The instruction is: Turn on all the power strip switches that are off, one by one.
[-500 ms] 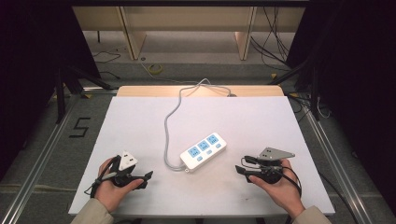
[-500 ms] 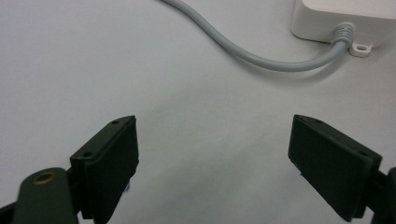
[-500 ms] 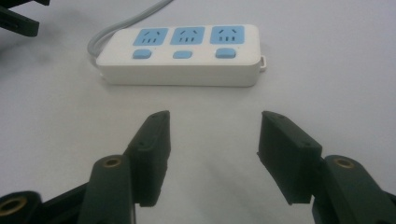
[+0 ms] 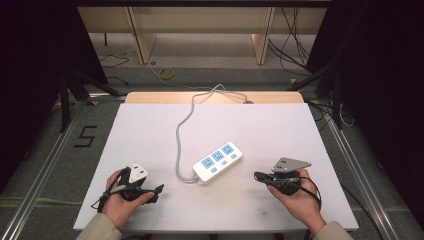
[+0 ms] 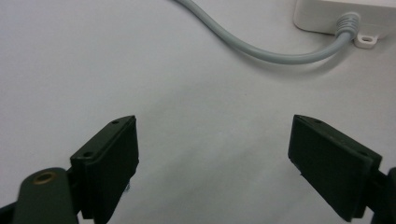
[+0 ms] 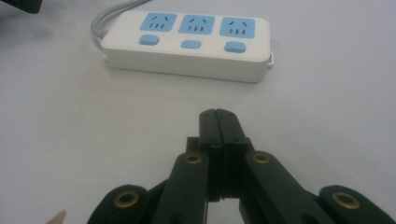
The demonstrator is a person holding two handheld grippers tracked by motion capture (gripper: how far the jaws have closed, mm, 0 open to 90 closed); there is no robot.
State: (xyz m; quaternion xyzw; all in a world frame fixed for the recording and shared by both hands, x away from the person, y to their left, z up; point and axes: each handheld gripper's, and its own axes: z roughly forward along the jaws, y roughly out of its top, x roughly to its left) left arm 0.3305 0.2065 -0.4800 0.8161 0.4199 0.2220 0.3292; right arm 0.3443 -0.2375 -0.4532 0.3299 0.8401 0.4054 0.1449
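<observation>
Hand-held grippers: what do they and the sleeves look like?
Both are black. The left hand-held gripper carries a pale three-cornered plate, the right hand-held gripper a grey one with dark holes. A black cable loops from each. The jaws are flat black pads on arms with brass-coloured rivets. The sleeves are beige.

A white power strip [image 4: 218,162] with three pale blue socket panels and three matching blue buttons lies on a plain white table [image 4: 150,135], its light grey cord [image 4: 179,135] curving away. The left gripper [image 4: 155,190] and the right gripper [image 4: 259,176] are black with brass-coloured rivets, each topped by a grey plate. Beyond the table, a black numeral 5 [image 4: 86,136] marks the grey floor.
</observation>
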